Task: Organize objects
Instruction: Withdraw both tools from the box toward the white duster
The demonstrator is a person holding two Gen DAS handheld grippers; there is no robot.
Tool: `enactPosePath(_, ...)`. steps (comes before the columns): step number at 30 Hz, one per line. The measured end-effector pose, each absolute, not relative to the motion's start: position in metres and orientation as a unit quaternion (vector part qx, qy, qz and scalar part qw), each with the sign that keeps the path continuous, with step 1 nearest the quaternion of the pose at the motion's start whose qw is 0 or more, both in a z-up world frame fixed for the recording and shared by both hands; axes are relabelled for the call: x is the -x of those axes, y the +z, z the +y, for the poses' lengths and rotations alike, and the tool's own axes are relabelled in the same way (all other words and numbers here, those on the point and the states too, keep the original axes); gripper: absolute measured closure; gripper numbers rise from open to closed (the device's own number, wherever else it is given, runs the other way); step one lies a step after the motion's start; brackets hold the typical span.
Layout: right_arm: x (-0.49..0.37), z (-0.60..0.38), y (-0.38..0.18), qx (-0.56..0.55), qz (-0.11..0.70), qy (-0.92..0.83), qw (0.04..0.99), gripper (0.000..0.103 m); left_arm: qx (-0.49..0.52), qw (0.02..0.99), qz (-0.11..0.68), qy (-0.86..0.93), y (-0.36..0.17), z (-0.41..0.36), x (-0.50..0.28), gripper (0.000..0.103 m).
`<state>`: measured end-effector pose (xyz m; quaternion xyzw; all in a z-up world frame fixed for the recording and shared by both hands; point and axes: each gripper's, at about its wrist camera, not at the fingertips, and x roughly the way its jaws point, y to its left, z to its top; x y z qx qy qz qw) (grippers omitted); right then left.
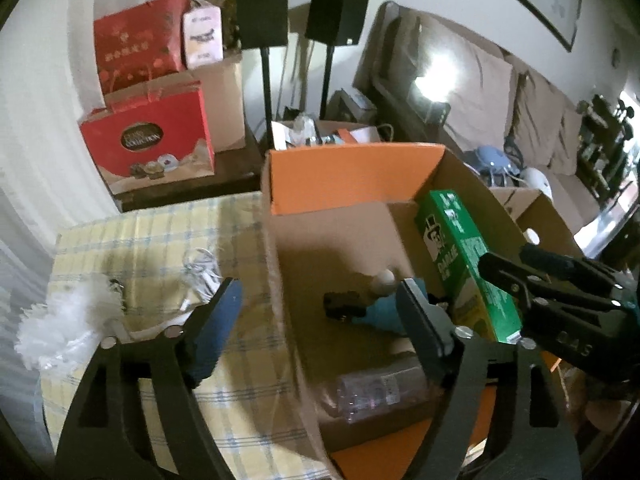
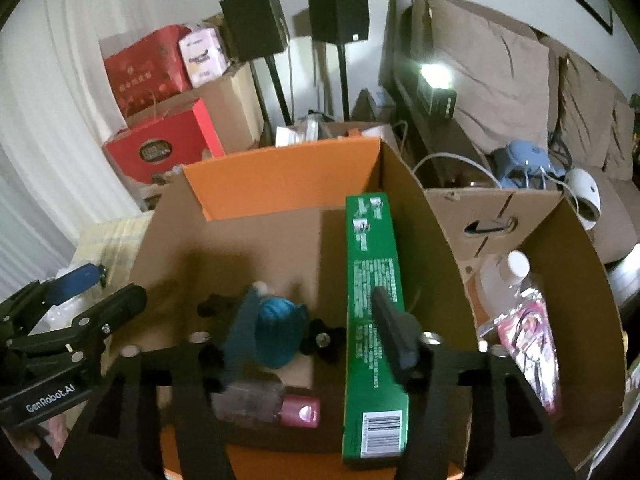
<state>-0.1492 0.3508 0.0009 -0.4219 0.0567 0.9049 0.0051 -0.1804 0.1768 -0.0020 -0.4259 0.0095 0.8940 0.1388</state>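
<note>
left gripper [image 1: 316,312]: released, empty | right gripper [image 2: 316,324]: released, empty | green box [image 2: 374,312]: lift clear without tipping it

Two wrist fisheyes, steeply downward, close above the shared cardboard box [image 1: 360,240] [image 2: 280,240].

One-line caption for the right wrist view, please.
Open right tongs hover over a cardboard box holding a green carton, teal toy and pink-capped bottle.

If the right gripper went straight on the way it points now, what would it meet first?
Most likely the teal toy lying in the cardboard box, between its open jaws; the green carton sits just beside. Depth is unclear.
</note>
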Motion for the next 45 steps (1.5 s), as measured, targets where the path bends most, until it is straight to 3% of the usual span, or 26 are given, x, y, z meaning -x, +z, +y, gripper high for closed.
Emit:
enactPosePath(2, 0.147, 0.348, 0.007, 0.414, 0.053, 0.909, 0.008, 0.025, 0.417, 0.133, 0.015, 0.899, 0.004, 0.170, 0.179, 0.015)
enactPosePath(9, 0.141, 0.330, 0.024, 0.393, 0.029, 0.919, 0.013, 0.012, 0.405, 0.112, -0.008, 0.907, 0.020, 0.134, 0.177, 0.013)
enactPosePath(11, 0.139, 0.325, 0.028, 0.388, 0.028, 0.921, 0.009, 0.007, 0.404, 0.106, -0.010, 0.909, 0.022, 0.126, 0.176, 0.000)
enactPosePath(13, 0.137, 0.319, 0.032, 0.382, 0.026, 0.924, 0.007, 0.000, 0.399, 0.105, -0.015, 0.911, 0.025, 0.117, 0.173, 0.000)
enactPosePath(45, 0.146, 0.197, 0.046, 0.379, -0.003, 0.921, -0.090, 0.000, 0.392, 0.037, -0.025, 0.919, 0.027, -0.033, 0.149, 0.000)
